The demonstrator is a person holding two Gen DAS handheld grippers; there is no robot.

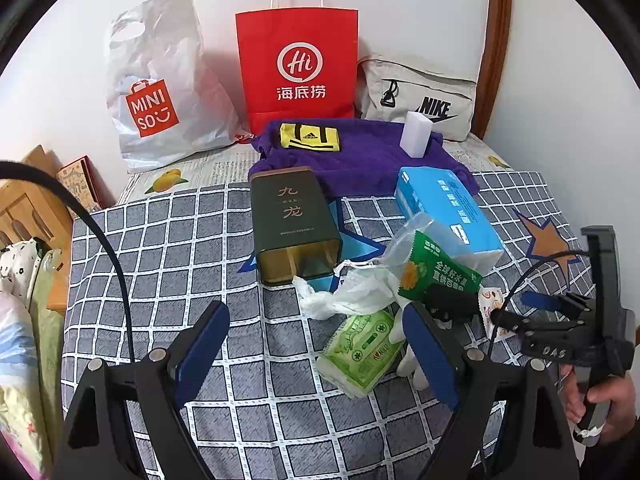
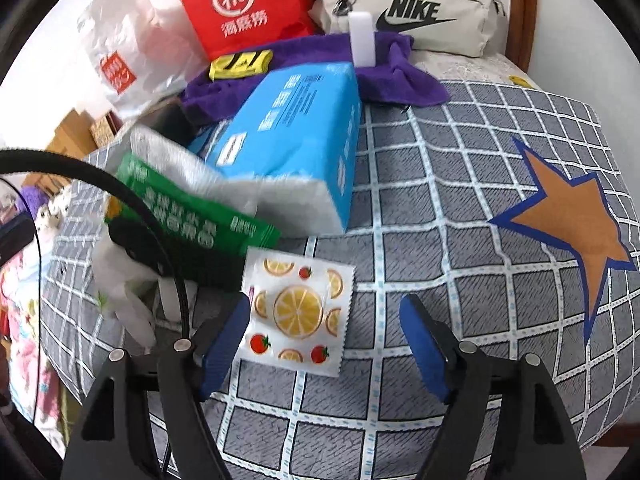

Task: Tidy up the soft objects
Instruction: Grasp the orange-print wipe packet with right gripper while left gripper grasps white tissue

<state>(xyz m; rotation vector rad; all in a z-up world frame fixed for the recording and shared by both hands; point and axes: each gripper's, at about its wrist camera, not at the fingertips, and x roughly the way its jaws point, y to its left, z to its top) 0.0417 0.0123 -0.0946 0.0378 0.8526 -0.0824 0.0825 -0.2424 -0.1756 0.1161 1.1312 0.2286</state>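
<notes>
My left gripper [image 1: 316, 320] is open and empty above the checked blanket, just short of a green tissue pack [image 1: 362, 350] and a crumpled white plastic bag [image 1: 344, 290]. A green snack bag [image 1: 436, 272], a blue tissue pack [image 1: 444, 208] and a dark tin [image 1: 290, 216] lie beyond. A purple towel [image 1: 360, 156] carries a yellow sock bundle [image 1: 310, 138] and a white sponge block [image 1: 416, 134]. My right gripper [image 2: 324, 312] is open over a fruit-print wet-wipe packet [image 2: 298, 312]; its left fingertip [image 2: 240, 316] is at the packet's edge. The right gripper also shows in the left wrist view [image 1: 544, 308].
Against the wall stand a white Miniso bag [image 1: 160, 80], a red paper bag [image 1: 298, 68] and a grey Nike pouch [image 1: 420, 96]. The checked blanket [image 2: 460, 200] with an orange star [image 2: 572, 220] covers the bed. Wooden furniture [image 1: 28, 208] and bedding lie at the left.
</notes>
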